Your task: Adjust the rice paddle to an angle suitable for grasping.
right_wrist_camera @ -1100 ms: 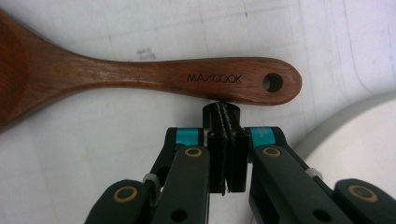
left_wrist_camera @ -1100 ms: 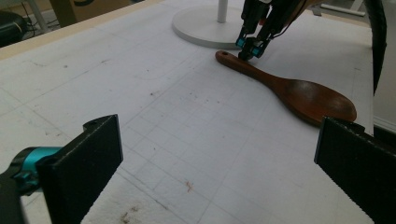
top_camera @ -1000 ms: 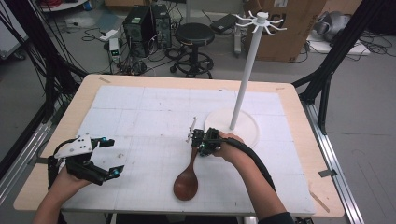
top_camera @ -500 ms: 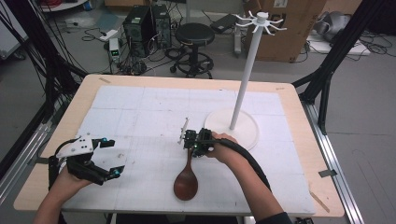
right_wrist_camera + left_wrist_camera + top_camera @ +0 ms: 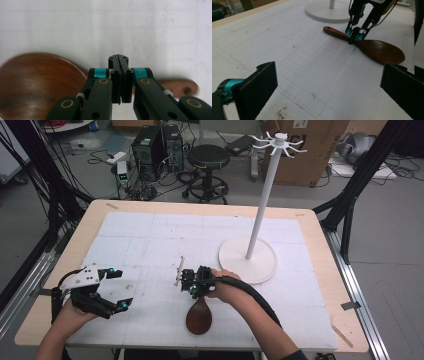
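Right gripper (image 5: 192, 284) has shifted toward the worktop's left edge, jaws now pressed together over the wooden spoon's (image 5: 199, 315) neck, apparently holding nothing. Left gripper (image 5: 117, 289) idle, wide open.

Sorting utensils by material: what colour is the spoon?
Dark reddish-brown wood; the spoon shows best in the left gripper view.

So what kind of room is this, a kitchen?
Probably a lab or workshop, not a kitchen. Computer towers and loose cables sit on the floor behind the table, beside a cardboard box and a black stool.
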`<act>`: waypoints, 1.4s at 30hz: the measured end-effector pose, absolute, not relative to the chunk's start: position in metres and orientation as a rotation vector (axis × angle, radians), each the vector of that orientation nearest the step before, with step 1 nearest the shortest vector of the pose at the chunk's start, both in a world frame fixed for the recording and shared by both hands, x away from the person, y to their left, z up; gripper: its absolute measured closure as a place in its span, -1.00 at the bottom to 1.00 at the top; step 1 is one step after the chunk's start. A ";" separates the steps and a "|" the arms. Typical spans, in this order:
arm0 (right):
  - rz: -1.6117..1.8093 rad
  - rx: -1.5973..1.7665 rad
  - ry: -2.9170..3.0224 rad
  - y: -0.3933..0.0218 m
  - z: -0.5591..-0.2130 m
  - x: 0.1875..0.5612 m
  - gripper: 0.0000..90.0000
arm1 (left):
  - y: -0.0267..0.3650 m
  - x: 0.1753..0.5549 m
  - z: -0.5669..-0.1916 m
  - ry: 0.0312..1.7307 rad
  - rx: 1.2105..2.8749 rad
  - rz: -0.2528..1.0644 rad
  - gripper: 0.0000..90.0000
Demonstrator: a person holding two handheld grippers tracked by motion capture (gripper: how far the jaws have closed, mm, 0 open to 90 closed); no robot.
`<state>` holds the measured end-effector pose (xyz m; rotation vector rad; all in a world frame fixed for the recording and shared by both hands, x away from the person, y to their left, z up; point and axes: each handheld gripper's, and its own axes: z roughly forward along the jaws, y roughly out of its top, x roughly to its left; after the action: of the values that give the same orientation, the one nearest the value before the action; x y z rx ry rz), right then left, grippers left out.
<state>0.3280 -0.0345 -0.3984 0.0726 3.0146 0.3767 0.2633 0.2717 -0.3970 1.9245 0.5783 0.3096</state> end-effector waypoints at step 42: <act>0.281 -0.070 3.148 -0.040 -0.406 0.279 0.99 | 0.278 0.262 -0.399 0.599 1.918 0.315 -0.96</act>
<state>0.2787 -0.0400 -0.4062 -0.0703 3.1475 0.2813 0.2622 0.2783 -0.3986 1.9185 0.5986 0.3145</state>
